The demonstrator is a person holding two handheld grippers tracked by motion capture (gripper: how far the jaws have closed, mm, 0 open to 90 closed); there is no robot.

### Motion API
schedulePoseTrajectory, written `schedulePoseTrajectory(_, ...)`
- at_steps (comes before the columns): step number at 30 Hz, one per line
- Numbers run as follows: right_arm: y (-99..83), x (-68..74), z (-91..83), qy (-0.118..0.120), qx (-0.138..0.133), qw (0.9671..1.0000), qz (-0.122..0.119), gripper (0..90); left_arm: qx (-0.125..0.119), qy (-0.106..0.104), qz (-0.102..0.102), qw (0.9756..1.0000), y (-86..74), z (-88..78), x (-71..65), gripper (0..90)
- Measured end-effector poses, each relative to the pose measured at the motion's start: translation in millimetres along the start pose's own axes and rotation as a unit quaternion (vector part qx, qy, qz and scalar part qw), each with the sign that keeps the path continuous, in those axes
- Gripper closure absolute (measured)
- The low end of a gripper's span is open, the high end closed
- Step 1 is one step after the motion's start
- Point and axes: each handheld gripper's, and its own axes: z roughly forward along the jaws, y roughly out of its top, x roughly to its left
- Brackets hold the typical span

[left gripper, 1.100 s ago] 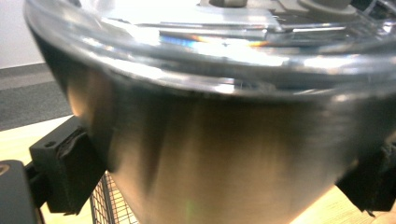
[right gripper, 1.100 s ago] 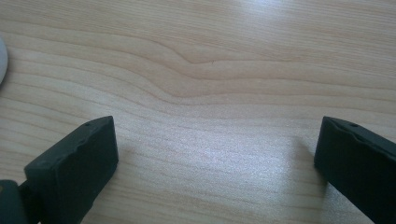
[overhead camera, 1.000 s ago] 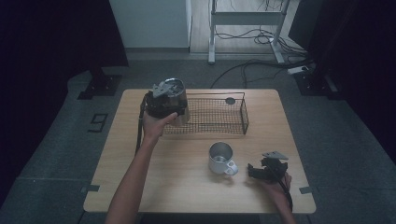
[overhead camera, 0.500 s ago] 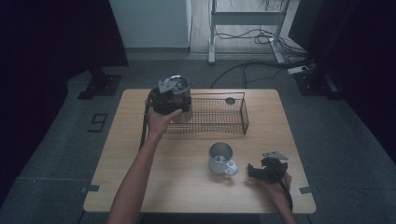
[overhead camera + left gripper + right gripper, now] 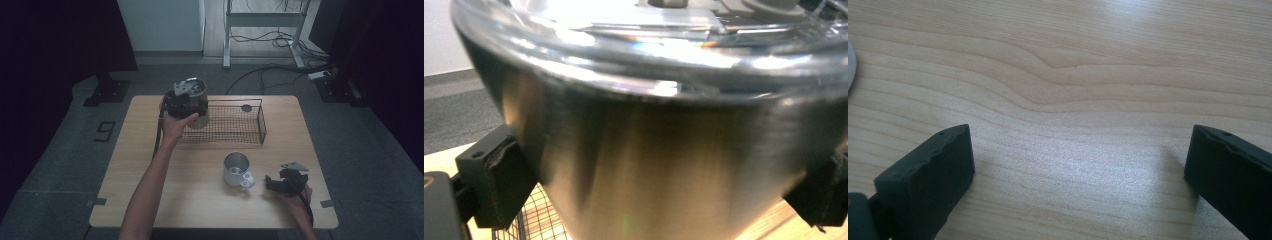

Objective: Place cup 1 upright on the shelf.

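Two grippers: my left gripper is clamped on the steel cup, held over the left end of the wire basket. I lower it straight, upright, clear of the rim. Right gripper rests agape on the table.

I held the shiny steel cup with its flared rim, upright between my pads, in the high view's upper middle, above the black wire basket's left end.

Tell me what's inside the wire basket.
A small dark round object lies at the far right of the wire basket. The left gripper, clamping a steel cup, hides its left end.
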Motion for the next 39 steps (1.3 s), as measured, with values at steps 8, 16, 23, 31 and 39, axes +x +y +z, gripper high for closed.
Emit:
schedulePoseTrajectory(8, 0.0, 0.0, 0.0, 0.0, 0.0, 1.0, 0.0, 0.0, 0.005, 0.003, -0.003, 1.0, 2.7, 12.5, 2.2, 4.1)
schedulePoseTrajectory(16, 0.0, 0.0, -0.1, 0.0, 0.001, 1.0, 0.0, 0.0, 0.007, 0.002, 0.0, 1.0, 5.4, 23.2, 0.7, 4.2)
schedulePoseTrajectory(23, 0.0, -0.1, -0.1, -0.001, 0.0, 1.0, -0.001, 0.0, 0.016, 0.013, 0.0, 0.9998, 0.4, 31.8, 2.1, 4.1)
schedulePoseTrajectory(31, 0.0, -0.1, 0.0, 0.0, 0.0, 1.0, -0.001, 0.0, 0.015, 0.02, -0.006, 0.9997, -4.7, 41.6, 5.8, 4.1)
schedulePoseTrajectory(39, -0.1, -0.1, 0.0, 0.0, 0.0, 1.0, -0.001, 0.0, 0.016, 0.025, -0.015, 0.9994, -16.9, 49.6, 12.6, 4.1)
